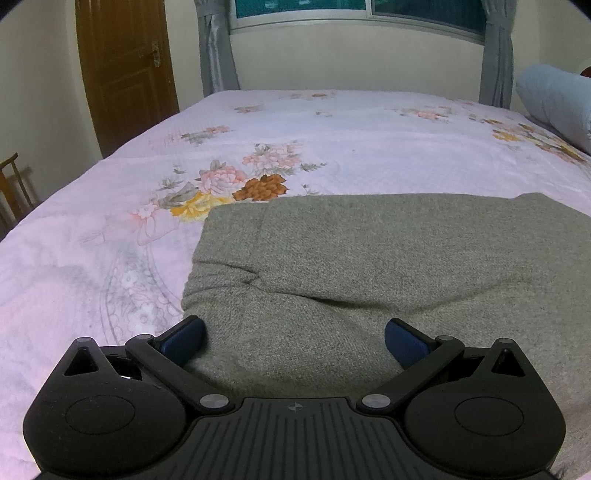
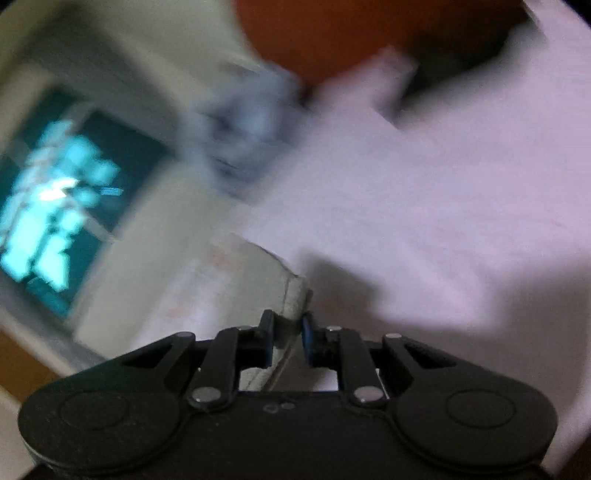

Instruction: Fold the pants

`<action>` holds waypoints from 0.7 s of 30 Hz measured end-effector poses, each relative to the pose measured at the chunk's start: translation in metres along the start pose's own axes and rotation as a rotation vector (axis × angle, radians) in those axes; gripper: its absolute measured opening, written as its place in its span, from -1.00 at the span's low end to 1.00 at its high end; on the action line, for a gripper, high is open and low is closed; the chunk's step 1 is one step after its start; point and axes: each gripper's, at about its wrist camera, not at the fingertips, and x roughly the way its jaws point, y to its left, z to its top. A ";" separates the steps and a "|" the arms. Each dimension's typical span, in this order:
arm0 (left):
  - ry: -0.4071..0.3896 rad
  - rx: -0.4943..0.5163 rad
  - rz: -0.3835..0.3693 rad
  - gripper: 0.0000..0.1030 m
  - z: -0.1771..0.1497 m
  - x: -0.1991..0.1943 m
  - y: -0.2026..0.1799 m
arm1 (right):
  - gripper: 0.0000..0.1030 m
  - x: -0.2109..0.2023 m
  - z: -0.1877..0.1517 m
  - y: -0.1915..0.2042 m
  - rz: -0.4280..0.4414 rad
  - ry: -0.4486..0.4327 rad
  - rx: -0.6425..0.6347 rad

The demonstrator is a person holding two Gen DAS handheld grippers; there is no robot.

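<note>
On the near bed surface: olive-grey knitted pants (image 1: 369, 258), folded into a broad slab, lay flat on the white quilted bedspread with pink and orange flower print (image 1: 110, 258); one deep crease crossed the near part.
Left tongs: the left gripper (image 1: 294, 339) stood wide apart above the near edge of the pants, its blue ribbed pads (image 1: 184, 338) clear of each other, with nothing gripped.
Right tongs: the right gripper (image 2: 288, 339) was drawn nearly together on a pale grey fabric fold (image 2: 293, 295) with a seamed edge; blur left it unclear whether this was the pants.
Surroundings: a brown panelled wooden door (image 1: 125, 74) at far left, grey curtains (image 1: 216, 48) flanking a metal-framed window (image 1: 351, 11), a pale blue bolster pillow (image 1: 554, 99) at far right, and a wooden spindle chair (image 1: 11, 188) beside the bed's left edge.
Textures: coarse knit against smooth quilting.
Open room: bare bedspread stretched left of and beyond the pants, unobstructed to the far edge.
</note>
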 end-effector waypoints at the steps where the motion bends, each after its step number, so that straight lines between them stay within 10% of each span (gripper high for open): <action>1: 0.004 -0.001 -0.002 1.00 0.001 0.000 0.001 | -0.88 0.012 -0.004 -0.014 -0.045 0.049 0.044; 13: -0.053 -0.005 -0.004 1.00 -0.006 -0.009 0.001 | -0.55 -0.025 -0.010 -0.007 -0.097 -0.054 0.002; 21: -0.099 -0.085 0.060 1.00 -0.010 -0.046 0.021 | -0.50 0.051 -0.076 0.175 0.281 0.323 -0.409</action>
